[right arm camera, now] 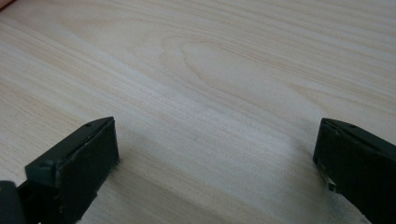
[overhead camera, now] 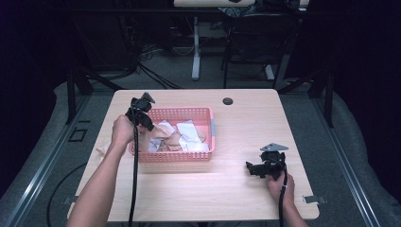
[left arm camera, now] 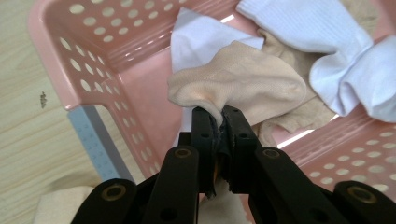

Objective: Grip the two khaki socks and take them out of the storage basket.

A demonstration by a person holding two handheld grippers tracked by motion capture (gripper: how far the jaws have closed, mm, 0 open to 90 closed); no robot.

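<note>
In the left gripper view we see our left gripper with its jaws pinched tight on a fold of a beige sock, the fabric bunched between the pads and hanging out below them. The sock's body bulges just above the jaw tips, over the inside of the pink perforated basket. How much of the sock trails under the gripper we cannot make out, since the black jaws cover it. Behind it lie a white sock and a flat white cloth, both cut off by the top edge, with more beige fabric partly buried beneath them.

From the high view our left gripper sits at the basket's left end, and the gripped sock is too small there to tell apart from the jumble of white and beige pieces. A pale scrap lies on the wooden table just left of the basket, half hidden by our forearm.

Our right gripper rests well apart, near the table's right front. In the right gripper view its jaws stand wide open over bare wood, holding nothing; the right jaw is cut off by the frame edge.
</note>
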